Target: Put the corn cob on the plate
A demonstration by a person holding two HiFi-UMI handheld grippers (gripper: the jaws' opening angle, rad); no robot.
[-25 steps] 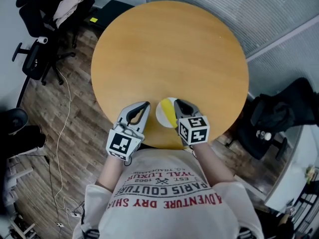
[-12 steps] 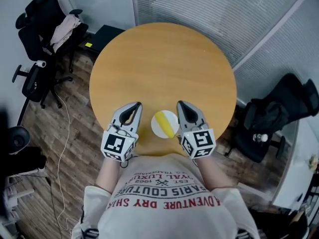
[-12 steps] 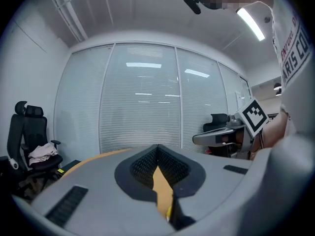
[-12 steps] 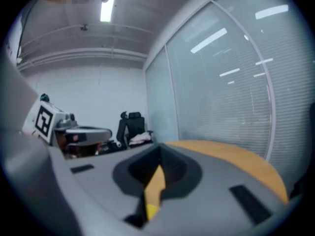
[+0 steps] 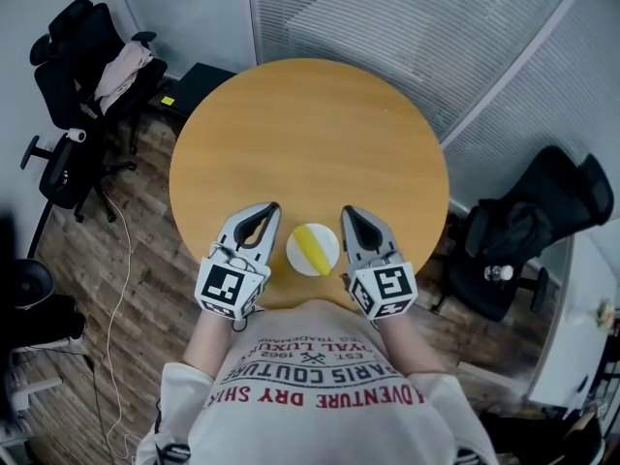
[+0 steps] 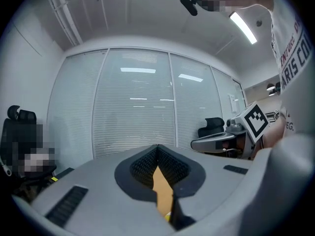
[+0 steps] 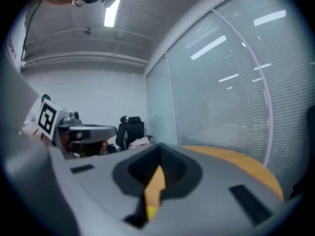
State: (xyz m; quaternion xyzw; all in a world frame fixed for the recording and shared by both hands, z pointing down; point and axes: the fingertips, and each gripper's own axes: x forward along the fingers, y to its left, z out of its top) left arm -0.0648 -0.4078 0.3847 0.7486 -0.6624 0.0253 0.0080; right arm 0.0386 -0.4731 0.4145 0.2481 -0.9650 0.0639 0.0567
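Observation:
The yellow corn cob (image 5: 314, 246) lies on the small white plate (image 5: 299, 257), near the front edge of the round wooden table (image 5: 310, 143). My left gripper (image 5: 266, 211) hovers just left of the plate, and my right gripper (image 5: 349, 215) just right of it. Both are lifted off the table and touch neither the plate nor the cob. Each has its jaws shut with nothing between them. In the left gripper view the left gripper (image 6: 157, 149) points level toward the blinds. In the right gripper view the right gripper (image 7: 158, 154) points across the table's far rim.
Black office chairs (image 5: 73, 76) stand on the wood floor at the left, one with clothes on it. Another black chair (image 5: 528, 226) stands at the right. A white cable (image 5: 121, 260) trails over the floor. A glass wall with blinds (image 5: 407, 27) runs behind the table.
The right gripper was down over the plate at the cob; it has lifted away to the plate's right, leaving the cob there. The left gripper has also risen.

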